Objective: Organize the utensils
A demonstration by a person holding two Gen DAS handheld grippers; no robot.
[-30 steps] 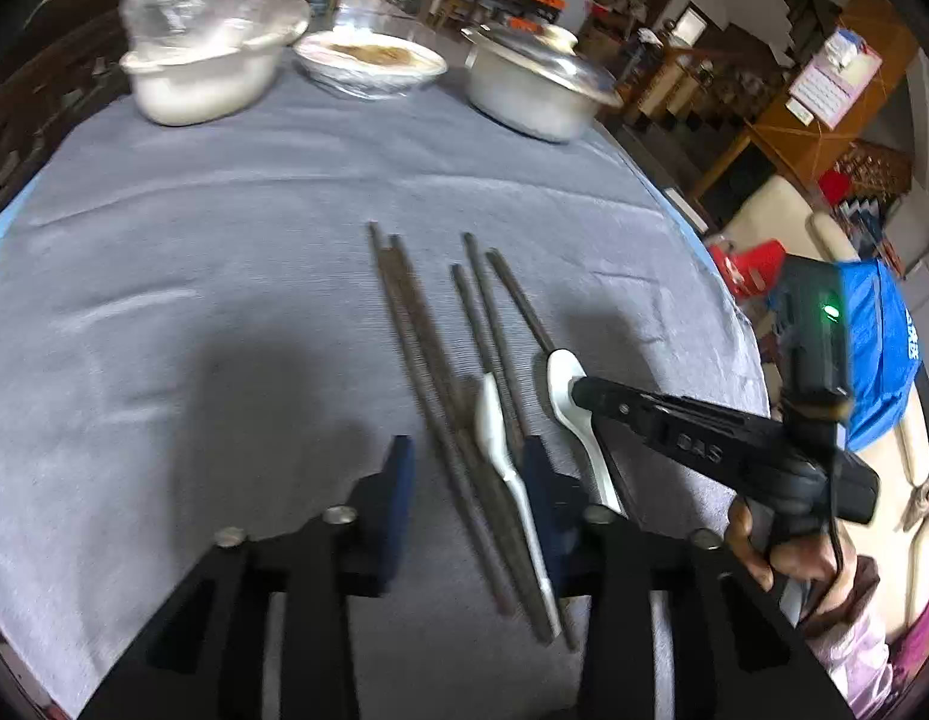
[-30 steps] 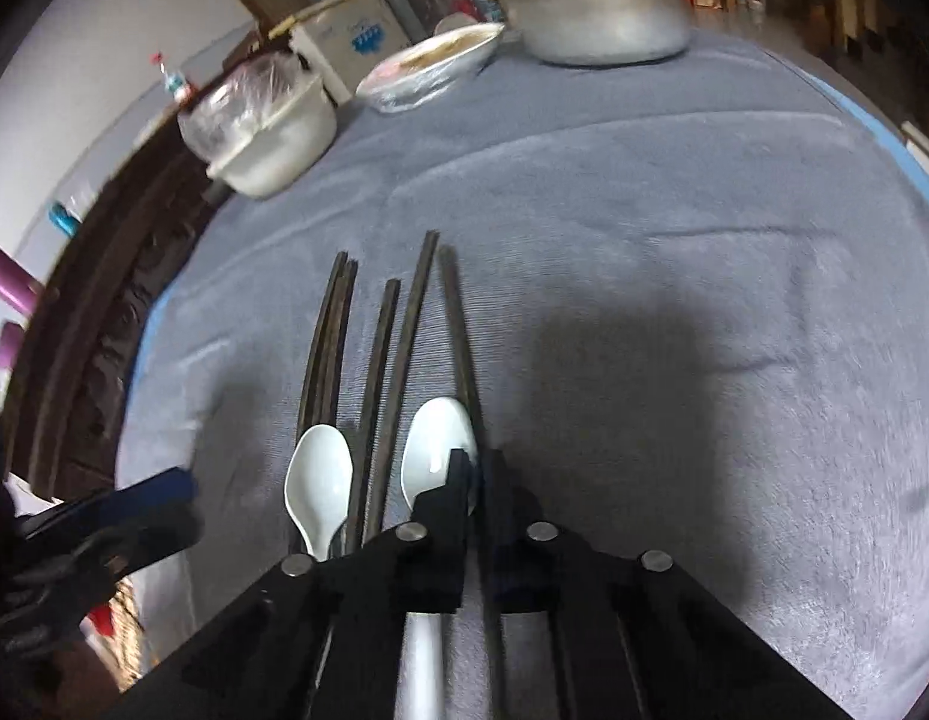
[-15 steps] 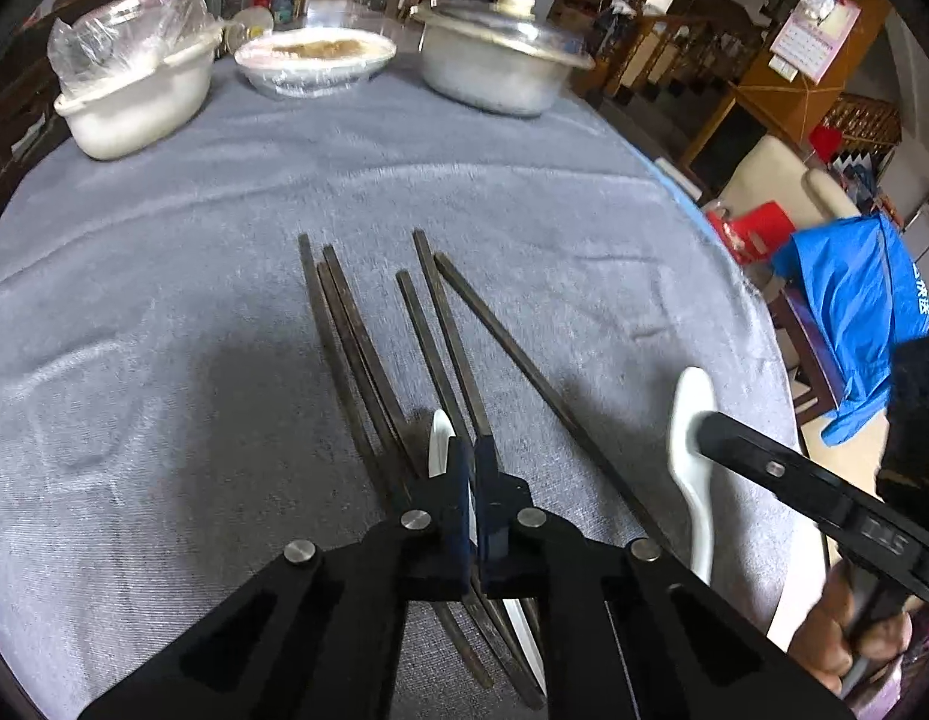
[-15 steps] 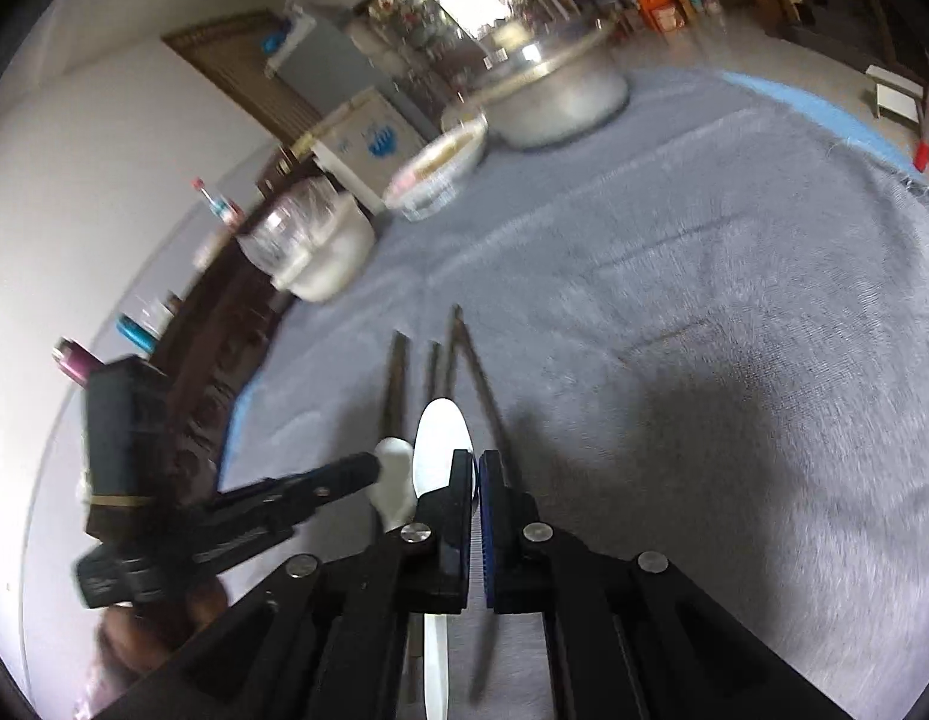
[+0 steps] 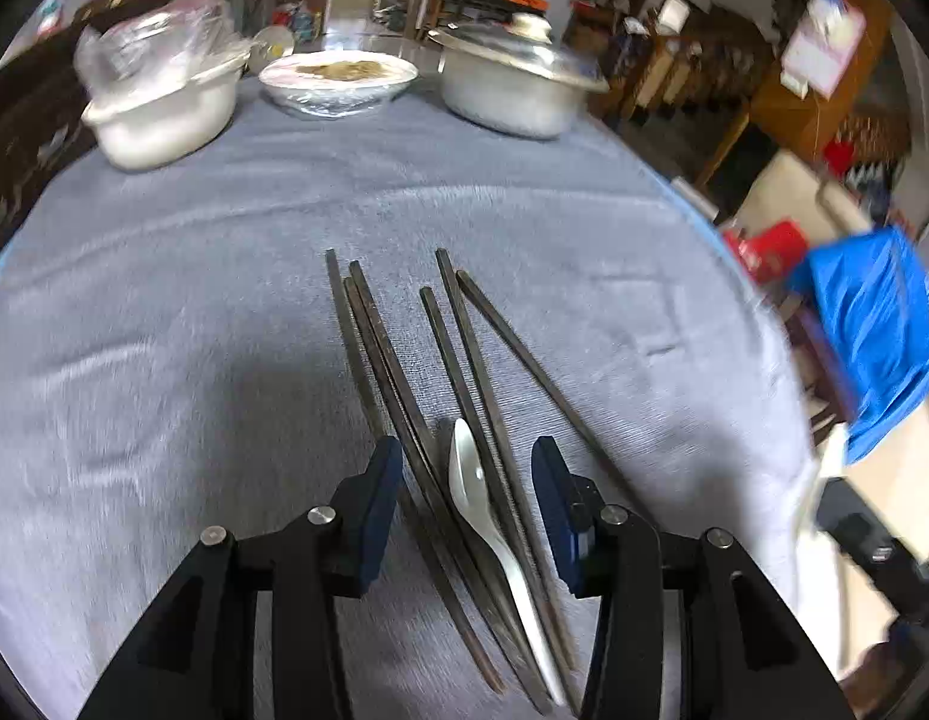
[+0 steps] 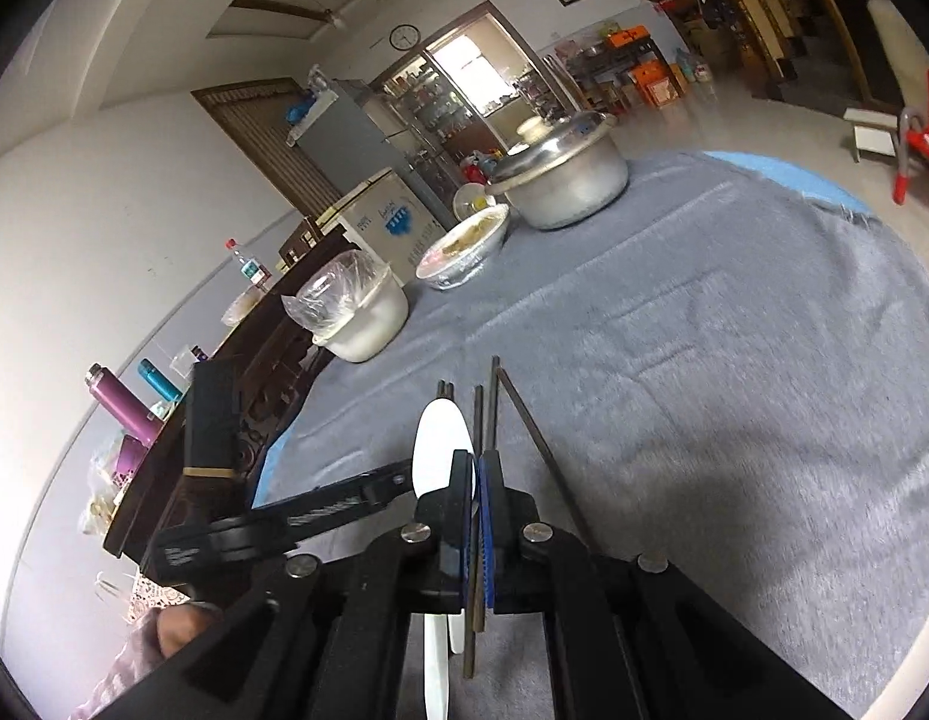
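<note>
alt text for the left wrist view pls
The left gripper, jaws opening, hangs over a white spoon lying among dark chopsticks on a grey tablecloth. At the far edge stand a lidded metal pot and two covered bowls.

A grey cloth point(image 5: 164, 312) covered the table. At its far edge stood a white pot point(image 5: 164, 120) (plastic bag inside) on the left, a wrapped bowl point(image 5: 338, 84) between, and a lidded metal pot point(image 5: 512, 90) on the right.
</note>
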